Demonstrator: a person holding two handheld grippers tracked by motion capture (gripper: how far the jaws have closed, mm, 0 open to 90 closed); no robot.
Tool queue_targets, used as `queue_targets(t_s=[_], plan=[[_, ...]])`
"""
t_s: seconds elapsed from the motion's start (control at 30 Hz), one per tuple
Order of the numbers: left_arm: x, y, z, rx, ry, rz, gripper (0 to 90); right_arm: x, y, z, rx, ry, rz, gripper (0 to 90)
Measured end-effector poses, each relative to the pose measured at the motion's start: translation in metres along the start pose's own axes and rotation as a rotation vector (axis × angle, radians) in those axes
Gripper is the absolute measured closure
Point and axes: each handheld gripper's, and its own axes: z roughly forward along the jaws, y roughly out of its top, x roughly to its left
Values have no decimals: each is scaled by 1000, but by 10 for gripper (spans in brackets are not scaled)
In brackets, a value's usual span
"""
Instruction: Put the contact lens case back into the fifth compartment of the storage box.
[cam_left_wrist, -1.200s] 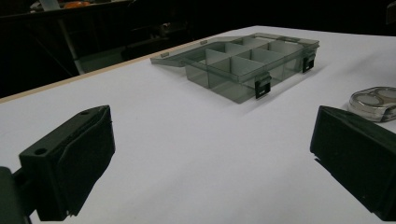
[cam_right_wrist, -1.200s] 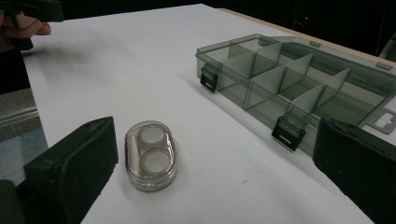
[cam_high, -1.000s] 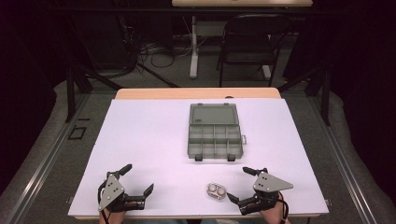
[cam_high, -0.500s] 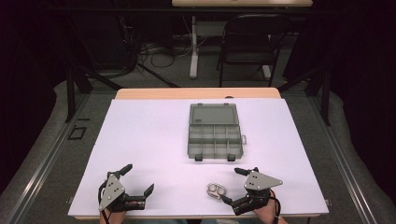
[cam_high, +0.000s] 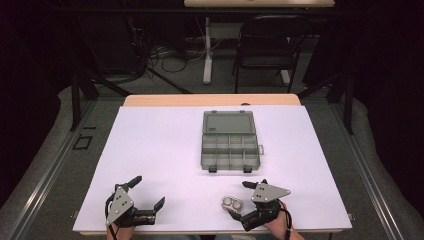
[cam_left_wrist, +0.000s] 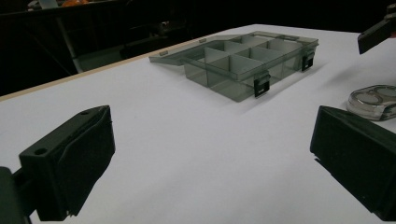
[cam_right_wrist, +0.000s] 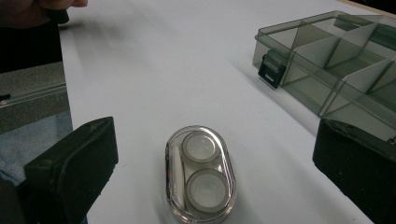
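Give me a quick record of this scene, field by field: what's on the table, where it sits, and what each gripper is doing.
Surface: white table
Box: grey divided box, lid open and laid flat, compartments look empty
Small item: clear oval case with two round lids, lying flat near the front edge
Left hand-held gripper: open, holding nothing, near the front left
Right hand-held gripper: open, jaws either side of the oval case, not closed on it
Beyond the table: chair, cables on the floor

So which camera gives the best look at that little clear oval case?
The right gripper view: the clear oval case lies close between the open jaws, its two round wells plain. The high view shows it small beside the right gripper; the left gripper view catches its edge.
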Motion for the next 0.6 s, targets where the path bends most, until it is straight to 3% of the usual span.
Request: queue_targets(t_s=[0.6], plan=[[-1,0,1,6,-9,-3,0,1,-2,10,79,29,6,0]])
